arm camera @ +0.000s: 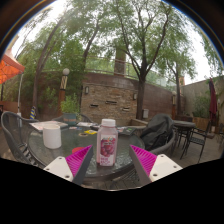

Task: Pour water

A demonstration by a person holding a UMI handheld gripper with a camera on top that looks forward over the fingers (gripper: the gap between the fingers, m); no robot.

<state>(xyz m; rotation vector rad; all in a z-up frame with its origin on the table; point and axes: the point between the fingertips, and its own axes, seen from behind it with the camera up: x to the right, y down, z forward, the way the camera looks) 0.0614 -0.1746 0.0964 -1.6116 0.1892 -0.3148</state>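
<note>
Bottle (pixel 107 141) between open tongs (pixel 111 161), glass patio table (pixel 60 152).

Tongs (pixel 112 158): two fingers that poke forward, one on each side
Finger bodies: white and flat, with plain blocky ends
Pads (pixel 79 158): bright pink on the inner faces, shaped like pointy triangles
Pad look: smooth, one colour all over
Left and right fingers: same shape and colours, like a mirror pair
Marks, screws, cables: too small or hidden to tell
</note>
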